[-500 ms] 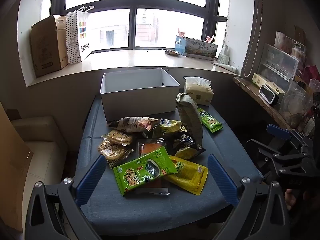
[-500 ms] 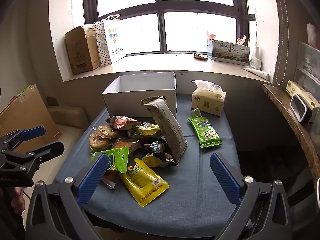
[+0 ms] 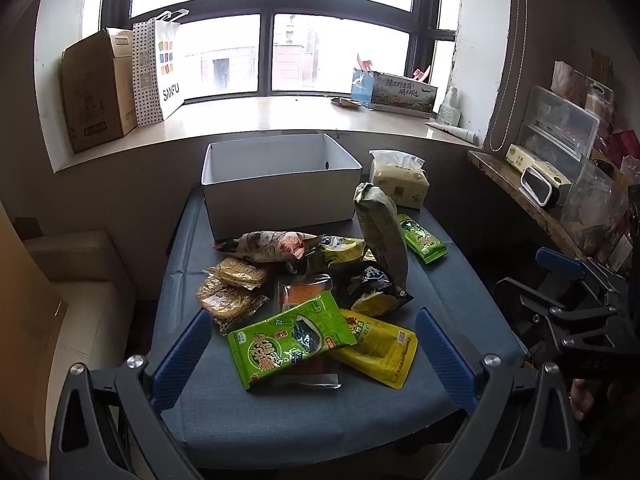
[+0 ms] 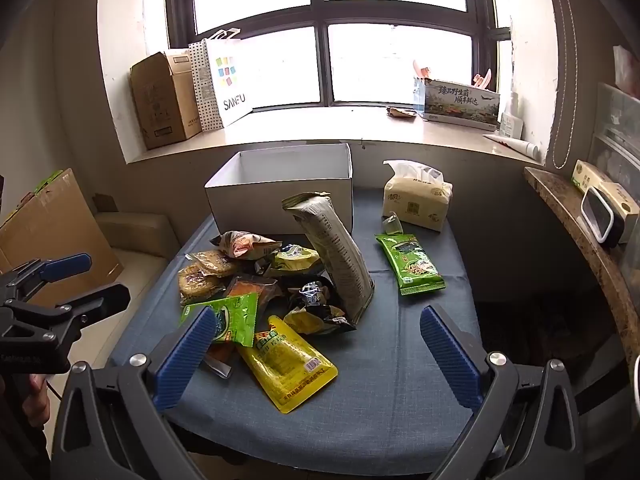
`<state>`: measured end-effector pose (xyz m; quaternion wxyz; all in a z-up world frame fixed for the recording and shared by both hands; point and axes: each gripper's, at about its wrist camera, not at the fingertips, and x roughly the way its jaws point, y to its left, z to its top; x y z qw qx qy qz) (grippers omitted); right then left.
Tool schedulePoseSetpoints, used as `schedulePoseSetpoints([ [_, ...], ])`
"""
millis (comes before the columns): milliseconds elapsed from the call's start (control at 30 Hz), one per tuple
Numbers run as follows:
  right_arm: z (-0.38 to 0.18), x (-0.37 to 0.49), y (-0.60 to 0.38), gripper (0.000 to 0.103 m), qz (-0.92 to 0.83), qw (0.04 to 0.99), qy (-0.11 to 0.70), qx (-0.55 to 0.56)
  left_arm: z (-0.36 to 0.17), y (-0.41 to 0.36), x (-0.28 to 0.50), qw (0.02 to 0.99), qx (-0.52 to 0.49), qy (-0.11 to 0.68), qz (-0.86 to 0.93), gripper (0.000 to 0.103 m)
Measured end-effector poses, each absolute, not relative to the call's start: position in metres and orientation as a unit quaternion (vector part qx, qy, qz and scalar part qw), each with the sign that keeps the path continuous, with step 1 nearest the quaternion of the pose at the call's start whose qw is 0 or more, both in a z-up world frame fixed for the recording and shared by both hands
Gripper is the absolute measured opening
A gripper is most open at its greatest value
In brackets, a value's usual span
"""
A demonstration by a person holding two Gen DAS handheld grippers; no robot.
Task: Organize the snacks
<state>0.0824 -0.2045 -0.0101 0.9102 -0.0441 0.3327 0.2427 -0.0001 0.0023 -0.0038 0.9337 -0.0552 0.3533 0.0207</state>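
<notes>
A pile of snack packets lies on the blue table: a green seaweed packet, a yellow pouch, round crackers, and a tall grey-green bag leaning upright. An empty white box stands behind the pile. A second green packet lies apart to the right. My left gripper is open and empty above the table's near edge, over the green packet. My right gripper is open and empty above the yellow pouch. Each gripper shows at the edge of the other's view.
A tissue pack sits right of the box. The windowsill holds a cardboard box, a white shopping bag and a printed carton. A cluttered shelf runs along the right. A beige seat is left of the table.
Both grippers have moved slightly; the views shift a little, with the table and snacks sitting a bit further right in the left wrist view. No snack has moved.
</notes>
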Motion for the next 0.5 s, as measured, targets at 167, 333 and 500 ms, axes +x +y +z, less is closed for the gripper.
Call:
schedulePoseSetpoints([
  [167,-0.0115,0.0847,-0.2062,0.103,0.243,0.910,0.333,-0.043,-0.0052,0.0008,0.0015,0.933,-0.052,0.356,0.020,0.103],
  [333,-0.0116,0.0845,-0.2059,0.103,0.243,0.910,0.333,-0.044,-0.0056,0.0014,0.0012,0.932,-0.055,0.358,0.022,0.103],
  [500,-0.0124,0.0851,-0.2058,0.103,0.242,0.910,0.335,-0.043,-0.0056,0.0002,0.0016,0.931,-0.054,0.359,0.022,0.103],
])
